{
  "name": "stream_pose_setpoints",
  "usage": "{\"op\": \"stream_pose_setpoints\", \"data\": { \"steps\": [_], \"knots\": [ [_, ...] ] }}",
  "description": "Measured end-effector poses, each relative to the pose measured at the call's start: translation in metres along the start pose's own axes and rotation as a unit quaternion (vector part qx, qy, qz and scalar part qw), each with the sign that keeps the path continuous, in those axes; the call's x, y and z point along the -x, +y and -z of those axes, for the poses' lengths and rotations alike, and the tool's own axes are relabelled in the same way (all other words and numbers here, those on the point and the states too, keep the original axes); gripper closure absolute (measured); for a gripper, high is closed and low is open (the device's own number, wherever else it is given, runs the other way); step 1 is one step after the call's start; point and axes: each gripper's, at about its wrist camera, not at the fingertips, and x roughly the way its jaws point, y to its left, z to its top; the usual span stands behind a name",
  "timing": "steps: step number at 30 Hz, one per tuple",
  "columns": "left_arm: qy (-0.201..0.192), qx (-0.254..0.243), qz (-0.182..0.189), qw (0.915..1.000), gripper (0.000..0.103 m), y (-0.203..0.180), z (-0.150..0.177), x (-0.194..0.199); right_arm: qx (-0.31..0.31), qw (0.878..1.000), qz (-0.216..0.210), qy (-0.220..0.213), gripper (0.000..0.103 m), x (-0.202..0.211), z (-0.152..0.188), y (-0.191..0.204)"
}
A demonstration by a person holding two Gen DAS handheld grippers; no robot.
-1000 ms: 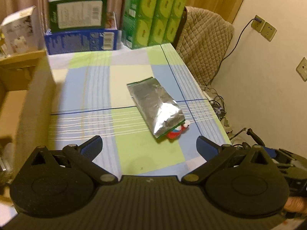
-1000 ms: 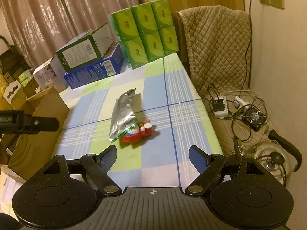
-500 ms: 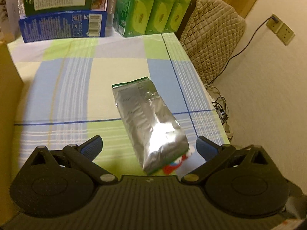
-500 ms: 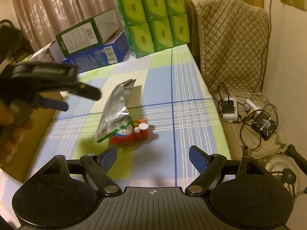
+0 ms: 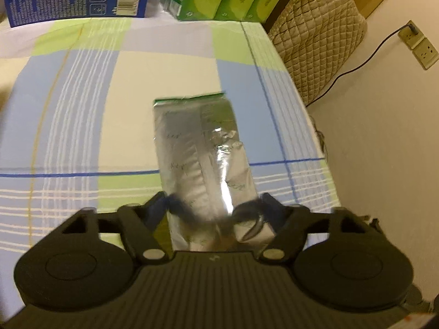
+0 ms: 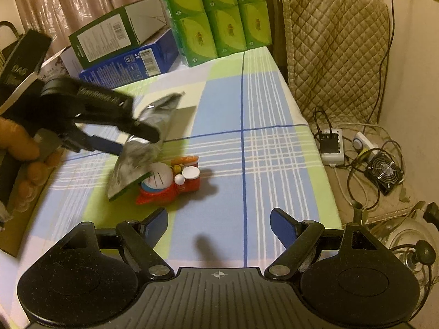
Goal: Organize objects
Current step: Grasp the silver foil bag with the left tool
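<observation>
The left gripper [image 5: 215, 205] is reaching down over the silver foil pouch [image 5: 203, 159], which is lying on the checked tablecloth [image 5: 82, 109] with its near end propped on a red and white toy figure [image 6: 167, 182]. Its jaws have just been closing, and the pouch is sitting between them; in the left wrist view the fingertips [image 5: 160, 203] are lying right against the pouch's two long edges, and in the right wrist view the fingers are standing above and below the foil, which is crumpling there, so the jaws are gripping the pouch. A hand [image 6: 22, 148] is holding that gripper at the left edge of the right wrist view.

The right gripper [image 6: 219, 223] is hovering over the near part of the table, its jaws spread wide with nothing between them, the toy just beyond them.

At the table's far edge a blue box [image 6: 131, 63], a green box [image 6: 109, 37] on top of it and a block of green tissue packs [image 6: 216, 16] are standing together
</observation>
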Motion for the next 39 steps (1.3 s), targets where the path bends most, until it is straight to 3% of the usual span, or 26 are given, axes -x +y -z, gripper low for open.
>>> {"op": "stream_pose_setpoints", "data": {
  "steps": [1,4,9,12,15,19,34,36,37,39],
  "knots": [
    [0.004,-0.005,-0.006,1.0,0.044,0.004,0.003,0.002,0.004,1.0,-0.003,0.0,0.024,-0.001,-0.001,0.001],
    [0.002,-0.014,-0.021,0.9997,0.047,0.016,0.017,0.014,0.018,1.0,-0.016,-0.002,0.024,-0.005,-0.004,0.007],
    [0.0,-0.022,-0.053,0.9984,0.047,0.034,0.037,0.032,0.046,0.999,-0.025,-0.012,0.024,-0.017,-0.012,0.024],
    [-0.001,-0.022,-0.051,0.9984,0.049,0.038,0.036,0.04,0.069,0.997,-0.025,-0.016,0.024,-0.028,-0.016,0.036],
    [-0.017,-0.03,-0.05,0.9982,0.036,0.036,0.031,0.05,0.068,0.997,-0.025,-0.019,0.023,-0.039,-0.019,0.04],
    [-0.028,-0.046,-0.049,0.9973,0.027,0.031,0.023,0.055,0.066,0.997,-0.025,-0.015,0.023,-0.053,-0.023,0.047],
    [-0.024,-0.077,-0.055,0.9952,0.022,0.032,0.011,0.041,0.035,0.999,-0.017,-0.01,0.024,-0.077,-0.034,0.054],
    [-0.023,-0.087,-0.056,0.9944,0.021,0.029,0.01,0.038,0.035,0.999,-0.013,-0.01,0.028,-0.078,-0.035,0.053],
    [-0.022,-0.091,-0.057,0.994,0.02,0.028,0.009,0.037,0.034,0.999,-0.011,-0.011,0.037,-0.078,-0.036,0.052],
    [-0.019,-0.099,-0.058,0.9932,0.019,0.026,0.008,0.033,0.024,1.0,-0.017,-0.007,0.038,-0.076,-0.036,0.048]
  ]
}}
